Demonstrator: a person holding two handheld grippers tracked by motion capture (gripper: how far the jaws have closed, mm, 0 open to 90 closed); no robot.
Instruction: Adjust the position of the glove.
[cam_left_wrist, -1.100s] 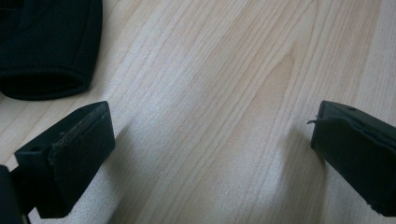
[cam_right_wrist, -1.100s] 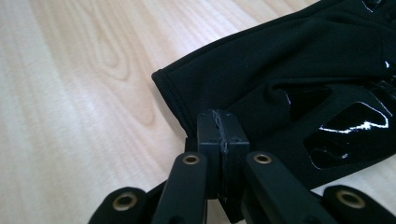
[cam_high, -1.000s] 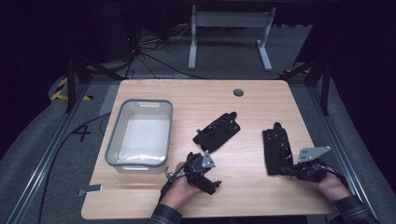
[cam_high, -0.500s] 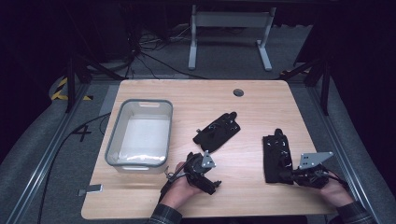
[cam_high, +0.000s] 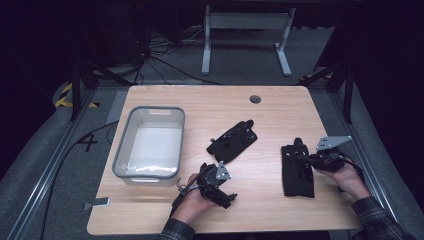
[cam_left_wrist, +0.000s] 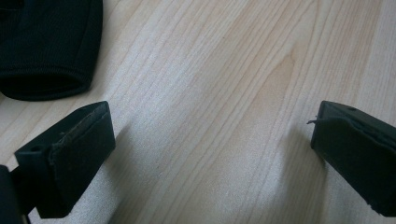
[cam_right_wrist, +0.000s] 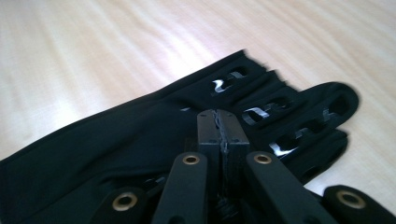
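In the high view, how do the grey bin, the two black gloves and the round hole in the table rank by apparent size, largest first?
1. Grey bin, clearly the largest.
2. Right glove and middle glove: they look about alike, so I do not rank them.
3. Round hole, the smallest.

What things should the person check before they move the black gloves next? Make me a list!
1. Right gripper pinching the right glove: jaws are pressed together over it, but whether fabric is caught, cannot tell.
2. Left gripper ready to grab: ok, jaws wide apart over bare table.
3. Middle glove free to pick up: ok, it lies flat with nothing on it.
4. Bin has room: ok, it looks empty.
5. Left gripper lined up on a glove: not ok, a glove cuff sits off to the side of its jaws.
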